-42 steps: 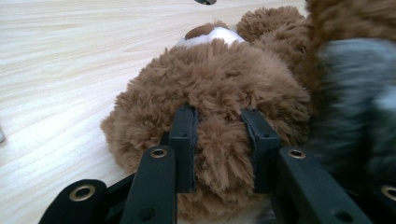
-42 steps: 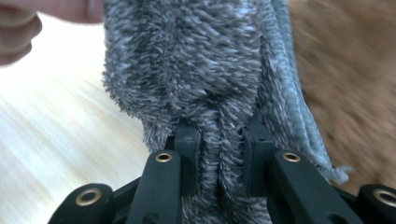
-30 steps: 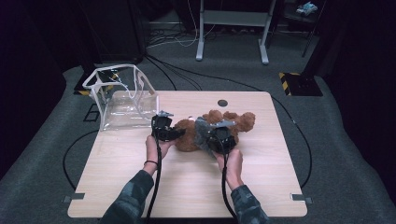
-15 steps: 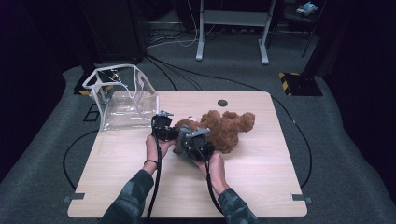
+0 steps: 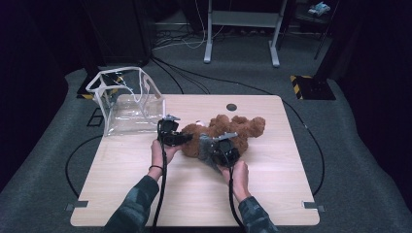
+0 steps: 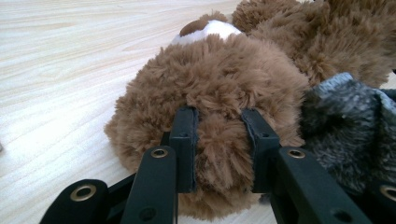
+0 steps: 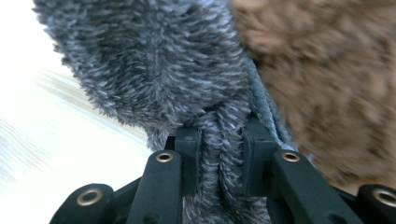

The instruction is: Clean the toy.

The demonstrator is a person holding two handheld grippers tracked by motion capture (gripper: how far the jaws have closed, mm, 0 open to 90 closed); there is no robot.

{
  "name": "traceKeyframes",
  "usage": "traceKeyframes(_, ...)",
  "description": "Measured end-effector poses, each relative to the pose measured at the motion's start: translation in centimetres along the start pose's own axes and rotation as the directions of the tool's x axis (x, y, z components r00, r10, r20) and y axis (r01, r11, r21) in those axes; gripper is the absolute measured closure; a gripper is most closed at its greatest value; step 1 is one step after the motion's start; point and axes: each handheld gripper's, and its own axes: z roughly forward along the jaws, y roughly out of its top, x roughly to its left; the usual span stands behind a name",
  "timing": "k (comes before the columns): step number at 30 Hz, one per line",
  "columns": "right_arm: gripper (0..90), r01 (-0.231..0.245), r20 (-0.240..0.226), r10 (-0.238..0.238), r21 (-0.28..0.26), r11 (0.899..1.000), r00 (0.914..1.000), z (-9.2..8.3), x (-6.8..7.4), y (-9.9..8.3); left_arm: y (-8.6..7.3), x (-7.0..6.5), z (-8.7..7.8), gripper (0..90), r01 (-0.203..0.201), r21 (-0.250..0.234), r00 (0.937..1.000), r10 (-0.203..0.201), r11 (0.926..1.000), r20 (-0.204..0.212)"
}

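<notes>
A brown teddy bear [image 5: 232, 128] lies on its side across the middle of the wooden table [image 5: 145, 194]. My left gripper [image 5: 186, 140] is at the bear's left end. In the left gripper view, the left gripper [image 6: 219, 149] has its jaws pinched on a tuft of the bear's [image 6: 224, 79] fur. A grey fuzzy cloth [image 5: 207, 145] hangs against the bear's near side. My right gripper [image 5: 217, 147] holds it. In the right gripper view, the right gripper [image 7: 220, 156] is shut on a fold of the grey cloth [image 7: 159, 60], with the bear's brown fur [image 7: 327, 70] to its right.
A clear plastic bag with white trim [image 5: 128, 104] stands open at the table's back left corner. A small dark hole [image 5: 231, 107] marks the table's far edge. Cables cross the grey floor behind the table, and a metal stand [image 5: 240, 29] stands farther back.
My right gripper swung left toward the left gripper, then came back a little to the right with the grey cloth. My left gripper has stayed on the bear.
</notes>
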Motion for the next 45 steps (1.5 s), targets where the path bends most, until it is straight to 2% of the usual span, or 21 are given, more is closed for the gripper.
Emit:
traceKeyframes(10,72.7,-0.023,0.017,0.023,0.005,1.000,0.9996,-1.1,-2.1,-1.1,0.0,0.2,0.0,69.1,-0.006,0.003,0.9999,0.006,1.0000,0.009)
traceKeyframes(17,72.6,-0.067,0.041,0.066,0.008,0.998,0.9970,-1.9,-4.0,-2.2,-0.1,0.3,0.0,68.9,-0.008,0.010,0.9998,0.008,0.9999,0.016)
traceKeyframes(23,72.6,-0.112,0.074,0.111,0.004,0.994,0.9911,-2.9,-6.3,-3.3,0.0,0.3,0.0,68.8,-0.007,0.009,0.9998,0.007,0.9999,0.017)
traceKeyframes(27,72.5,-0.149,0.106,0.148,-0.001,0.989,0.9832,-3.4,-7.9,-4.0,0.0,0.4,0.0,68.7,-0.014,0.013,0.9997,0.014,0.9998,0.018)
traceKeyframes(31,72.3,-0.190,0.132,0.190,-0.006,0.982,0.9729,-4.1,-9.7,-4.6,0.0,0.3,0.1,68.6,-0.006,0.004,0.9999,0.006,1.0000,0.014)
traceKeyframes(34,72.1,-0.208,0.173,0.205,-0.005,0.978,0.9632,-4.7,-10.9,-5.2,0.0,0.4,0.0,68.3,-0.014,0.009,0.9998,0.014,0.9999,0.014)
traceKeyframes(35,71.9,-0.234,0.181,0.231,-0.003,0.972,0.9560,-4.9,-11.4,-5.5,0.0,0.3,0.0,68.3,-0.012,0.012,0.9998,0.012,0.9999,0.013)
traceKeyframes(38,71.4,-0.276,0.227,0.267,0.007,0.961,0.9365,-5.4,-13.0,-6.4,0.0,0.3,0.1,68.2,-0.004,0.004,0.9999,0.004,1.0000,0.011)
traceKeyframes(39,71.2,-0.280,0.237,0.270,0.009,0.960,0.9332,-5.5,-13.4,-6.6,0.0,0.3,0.1,68.2,-0.004,0.003,0.9999,0.004,1.0000,0.011)
traceKeyframes(41,70.8,-0.314,0.259,0.302,0.006,0.949,0.9176,-5.9,-14.6,-7.3,0.0,0.2,0.1,68.1,-0.004,0.003,0.9999,0.004,1.0000,0.010)
traceKeyframes(42,70.3,-0.320,0.265,0.306,0.009,0.947,0.9144,-5.9,-15.0,-7.5,0.0,0.2,0.1,68.0,-0.003,0.002,0.9999,0.003,1.0000,0.010)
traceKeyframes(43,69.4,-0.341,0.277,0.325,0.012,0.940,0.9044,-6.0,-15.6,-7.7,0.0,0.2,0.1,67.9,-0.003,0.002,1.0000,0.003,1.0000,0.009)
traceKeyframes(44,68.6,-0.346,0.281,0.328,0.013,0.938,0.9018,-6.0,-16.0,-7.9,0.0,0.2,0.1,67.9,-0.003,0.002,1.0000,0.003,1.0000,0.008)
traceKeyframes(45,65.4,-0.364,0.287,0.343,0.019,0.931,0.8944,-6.0,-16.5,-8.1,0.0,0.2,0.1,67.7,-0.002,0.000,1.0000,0.002,1.0000,0.008)
